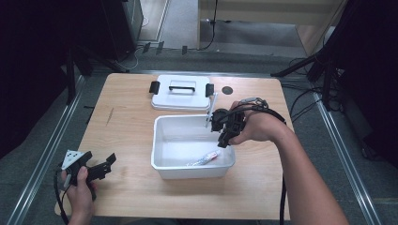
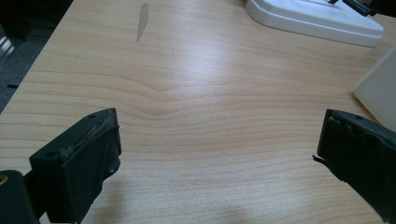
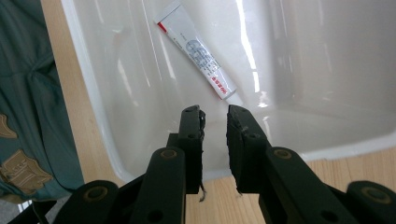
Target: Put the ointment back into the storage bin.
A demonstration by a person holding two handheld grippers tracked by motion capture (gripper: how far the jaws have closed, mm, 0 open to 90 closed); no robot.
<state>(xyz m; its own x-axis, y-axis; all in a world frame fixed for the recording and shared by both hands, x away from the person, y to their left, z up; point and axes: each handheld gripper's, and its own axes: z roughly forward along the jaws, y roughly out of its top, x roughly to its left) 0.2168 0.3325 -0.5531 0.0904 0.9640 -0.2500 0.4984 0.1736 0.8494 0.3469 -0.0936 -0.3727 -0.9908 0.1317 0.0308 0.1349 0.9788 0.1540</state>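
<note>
Left fingers (image 1: 109,162) wide open, idle near the surface (image 1: 126,131) front edge. Right fingers (image 3: 215,122) nearly closed, holding nothing, above the bin (image 1: 162,164). Tube (image 3: 196,50) flat on its floor. Lid (image 1: 180,96) beyond. Open wider, descend straight, span tube's narrow width.

Lid (image 2: 317,18): cut off by top edge in left gripper view; handle and far side out of frame. Bin (image 2: 380,91): a sliver of one white wall at right edge, rest cut off.

Left gripper (image 2: 217,154): both jaws cropped by bottom edge and frame sides.

Bin (image 3: 327,70) in right gripper view: far rim cut off at top and right. Tube (image 3: 196,51): print too small to read.

High view: tube (image 1: 205,158) small, label illegible. Thin white stick-like item (image 1: 212,110) by the right gripper (image 1: 224,126): identity indeterminate, lower end hidden behind it.
</note>
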